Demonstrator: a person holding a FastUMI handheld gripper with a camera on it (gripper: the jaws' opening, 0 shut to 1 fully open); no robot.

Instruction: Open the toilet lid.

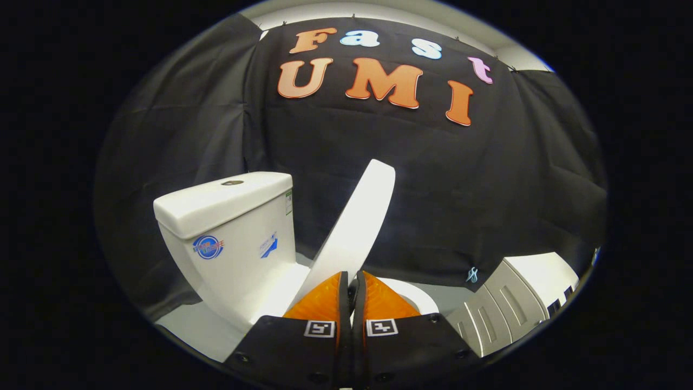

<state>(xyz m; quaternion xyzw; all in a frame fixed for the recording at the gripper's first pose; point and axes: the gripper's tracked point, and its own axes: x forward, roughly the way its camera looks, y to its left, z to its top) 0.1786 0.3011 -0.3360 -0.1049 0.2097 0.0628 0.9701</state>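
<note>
A white toilet stands ahead, its tank [227, 233] to the left of my fingers. The toilet lid [360, 216] is raised partway. It slants up and away from the tank, its free end high above the bowl. The seat rim [419, 297] shows just beyond my right finger. My gripper [352, 277] is low at the lid's near edge, its orange fingers [325, 300] drawn almost together. The lid's rim runs down into the narrow gap between them, so they are shut on it.
A white ribbed cabinet or panel [509, 309] stands to the right of the toilet. Pale floor [200, 330] lies below the tank. Black cloth walls close in behind and on both sides.
</note>
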